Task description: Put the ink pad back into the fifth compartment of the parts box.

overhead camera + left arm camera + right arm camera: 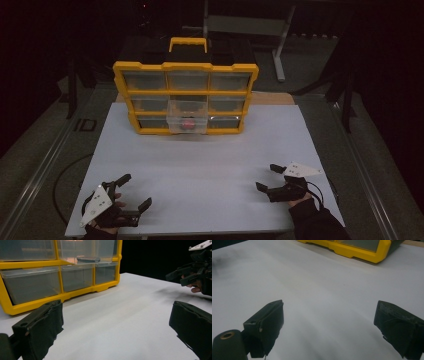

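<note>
- The yellow drawer organizer stands upright at the far side of the white table, its front toward the person, so every clear bin can be reached from the near edge.
- One clear drawer, in the middle column between the middle and bottom rows, sticks out toward the person; a small red object lies inside it (too small to identify).
- In the left gripper view the same drawer juts out past the frame, with a dark shape on its floor.
- The left gripper rests at the near left corner of the table, jaws spread wide and holding nothing, well apart from the organizer.
- The right gripper sits at the near right, also spread and empty, its jaws pointing toward the middle of the table.
- Judging from the pulled-out drawer, the work concerns that drawer or the red object; both grippers wait low and wide apart, probably as a neutral ready pose that leaves the path to the organizer clear.
- A black carry handle edged in yellow tops the organizer.
</note>
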A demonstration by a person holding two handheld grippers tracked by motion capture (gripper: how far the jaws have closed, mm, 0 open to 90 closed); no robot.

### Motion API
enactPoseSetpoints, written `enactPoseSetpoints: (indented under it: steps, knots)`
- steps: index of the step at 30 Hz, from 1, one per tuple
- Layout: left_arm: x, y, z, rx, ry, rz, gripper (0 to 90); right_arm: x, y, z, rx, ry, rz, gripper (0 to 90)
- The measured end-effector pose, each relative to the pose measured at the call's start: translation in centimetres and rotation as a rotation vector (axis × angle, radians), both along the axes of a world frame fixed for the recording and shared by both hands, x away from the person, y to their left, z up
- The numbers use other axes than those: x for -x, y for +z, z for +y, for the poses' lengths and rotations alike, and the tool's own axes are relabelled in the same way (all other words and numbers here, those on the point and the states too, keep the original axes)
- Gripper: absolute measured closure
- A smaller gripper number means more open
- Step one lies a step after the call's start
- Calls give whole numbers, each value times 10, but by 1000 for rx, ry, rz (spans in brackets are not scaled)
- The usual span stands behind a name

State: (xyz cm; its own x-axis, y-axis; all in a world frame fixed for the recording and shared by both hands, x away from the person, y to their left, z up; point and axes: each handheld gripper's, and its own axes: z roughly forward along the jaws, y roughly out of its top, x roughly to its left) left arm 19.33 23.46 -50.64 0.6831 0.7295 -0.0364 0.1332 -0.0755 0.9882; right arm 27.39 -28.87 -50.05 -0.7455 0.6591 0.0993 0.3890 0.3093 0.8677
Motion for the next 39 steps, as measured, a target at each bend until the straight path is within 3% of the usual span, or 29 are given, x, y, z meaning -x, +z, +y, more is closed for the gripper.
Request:
enactPoseSetpoints:
  steps: [11, 21, 31, 39]
  knots:
    - [0, 0, 0, 0, -1, 3, 0, 7, -5, -9, -35, 1, -5, 92]
    - [-1, -1, -1, -5, -3, 6, 0, 2, -15, -2, -8, 5, -43, 92]
    - [-1, -1, -1, -4, -6, 8, 0, 5, -14, 4, 23, 10, -105, 92]
    - [-1, -1, -2, -6, -7, 8, 0, 7, -14, 7, 66, 5, -124, 91]
